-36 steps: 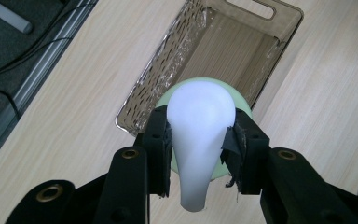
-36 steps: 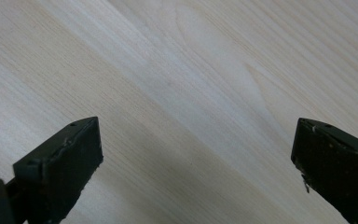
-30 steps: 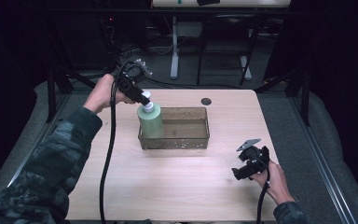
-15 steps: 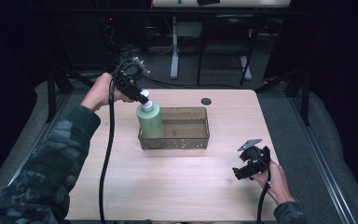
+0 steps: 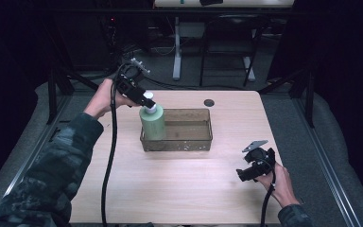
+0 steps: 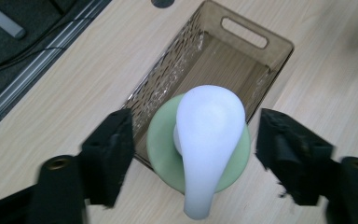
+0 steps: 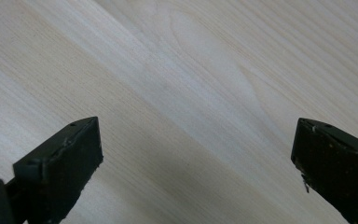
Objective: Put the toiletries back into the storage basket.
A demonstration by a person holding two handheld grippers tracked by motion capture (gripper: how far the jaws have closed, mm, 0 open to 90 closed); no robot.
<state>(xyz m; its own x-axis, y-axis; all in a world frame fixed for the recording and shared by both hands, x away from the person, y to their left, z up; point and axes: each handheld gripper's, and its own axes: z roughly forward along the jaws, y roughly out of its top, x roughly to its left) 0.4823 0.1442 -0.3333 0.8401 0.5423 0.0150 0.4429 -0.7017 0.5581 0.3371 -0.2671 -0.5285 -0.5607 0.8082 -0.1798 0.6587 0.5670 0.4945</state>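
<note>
While the high view looks down on the wooden table, the green pump bottle stands upright in the left end of the brown see-through bin, which sits mid-table. The left gripper is right at the bottle's white pump, coming in from the far left side. The right gripper hovers over bare wood near the right edge, well apart from the bin.

Over in the left gripper view, the white pump head sits between the two black jaws with clear gaps on both sides, so the jaws are spread and not squeezing anything; they've just been opening.

Right gripper view: both jaws stand wide apart with just plain tabletop between them, holding nothing.
</note>
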